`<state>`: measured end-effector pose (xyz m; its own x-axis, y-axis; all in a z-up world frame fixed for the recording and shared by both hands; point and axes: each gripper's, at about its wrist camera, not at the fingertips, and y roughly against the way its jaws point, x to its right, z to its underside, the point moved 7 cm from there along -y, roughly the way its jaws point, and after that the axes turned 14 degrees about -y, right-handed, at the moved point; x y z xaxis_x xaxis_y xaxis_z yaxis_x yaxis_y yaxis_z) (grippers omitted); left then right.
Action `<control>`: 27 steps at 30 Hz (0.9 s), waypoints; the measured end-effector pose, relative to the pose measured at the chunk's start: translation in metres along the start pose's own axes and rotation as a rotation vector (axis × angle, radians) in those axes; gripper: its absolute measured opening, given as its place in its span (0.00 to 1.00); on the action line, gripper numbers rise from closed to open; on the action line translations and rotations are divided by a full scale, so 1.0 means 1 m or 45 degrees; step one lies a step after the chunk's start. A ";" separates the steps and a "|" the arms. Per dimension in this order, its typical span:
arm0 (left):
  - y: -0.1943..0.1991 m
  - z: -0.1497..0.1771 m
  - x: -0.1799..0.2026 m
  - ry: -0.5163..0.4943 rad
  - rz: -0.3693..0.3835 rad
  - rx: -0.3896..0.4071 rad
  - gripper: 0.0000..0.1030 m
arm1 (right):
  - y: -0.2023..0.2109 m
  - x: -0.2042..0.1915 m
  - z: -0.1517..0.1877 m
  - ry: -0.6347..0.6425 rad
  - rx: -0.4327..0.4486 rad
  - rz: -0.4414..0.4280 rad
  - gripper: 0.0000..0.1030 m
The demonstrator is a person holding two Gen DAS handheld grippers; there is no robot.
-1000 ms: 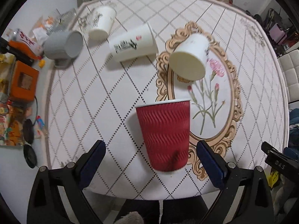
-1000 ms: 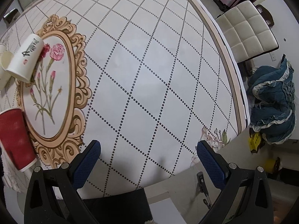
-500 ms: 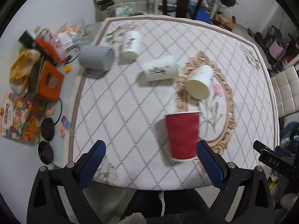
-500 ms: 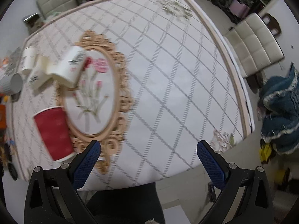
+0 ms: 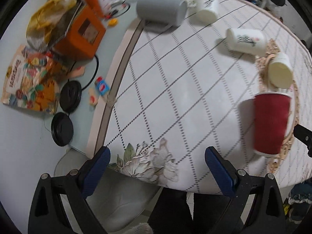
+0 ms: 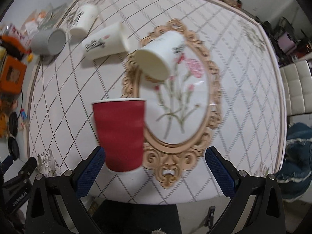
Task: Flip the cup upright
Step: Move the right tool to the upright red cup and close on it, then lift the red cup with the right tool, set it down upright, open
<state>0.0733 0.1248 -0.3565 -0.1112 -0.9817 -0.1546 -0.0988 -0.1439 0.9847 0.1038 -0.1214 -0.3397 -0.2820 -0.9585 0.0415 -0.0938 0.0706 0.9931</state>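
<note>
A red ribbed paper cup [image 6: 119,134] stands upright near the table's front edge, also in the left wrist view [image 5: 270,122]. A white paper cup [image 6: 159,56] lies on its side on the oval flower print, its base toward me. Two more white cups [image 6: 103,42] [image 6: 83,20] and a grey mug [image 6: 48,42] lie on their sides further back left. My right gripper [image 6: 155,165] is open and empty, just in front of the red cup. My left gripper [image 5: 157,167] is open and empty over the table's front left corner.
A flowered cloth covers the table [image 6: 243,89]. On the floor at left are an orange box [image 5: 81,33], a yellow bag [image 5: 48,15], snack packets [image 5: 29,81] and two black lids [image 5: 62,128]. A white chair [image 6: 298,89] and blue clothes [image 6: 296,154] are at right.
The left gripper has swung left, so the red cup moved to the right edge of its view. The right gripper has swung left and now faces the red cup and the tipped white cup.
</note>
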 end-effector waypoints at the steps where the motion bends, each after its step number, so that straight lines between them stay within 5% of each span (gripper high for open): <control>1: -0.005 0.001 -0.003 0.005 0.000 -0.008 0.96 | -0.004 -0.006 0.002 0.014 -0.008 0.004 1.00; 7: -0.025 0.002 -0.008 0.025 0.020 -0.026 0.96 | -0.033 -0.034 0.006 0.069 -0.069 0.019 0.97; 17: -0.042 -0.014 -0.009 0.029 0.049 0.002 1.00 | -0.069 -0.051 0.006 0.049 -0.167 -0.009 0.74; 22: -0.047 -0.019 -0.005 0.028 0.088 -0.012 1.00 | -0.060 -0.046 0.001 -0.012 -0.094 -0.109 0.73; 27: -0.055 -0.026 -0.006 0.041 0.129 -0.053 1.00 | -0.034 -0.042 -0.014 -0.075 0.120 -0.242 0.73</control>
<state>0.1052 0.1351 -0.4080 -0.0869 -0.9949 -0.0519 -0.0474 -0.0479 0.9977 0.1326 -0.0876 -0.3734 -0.3059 -0.9395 -0.1544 -0.2384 -0.0815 0.9677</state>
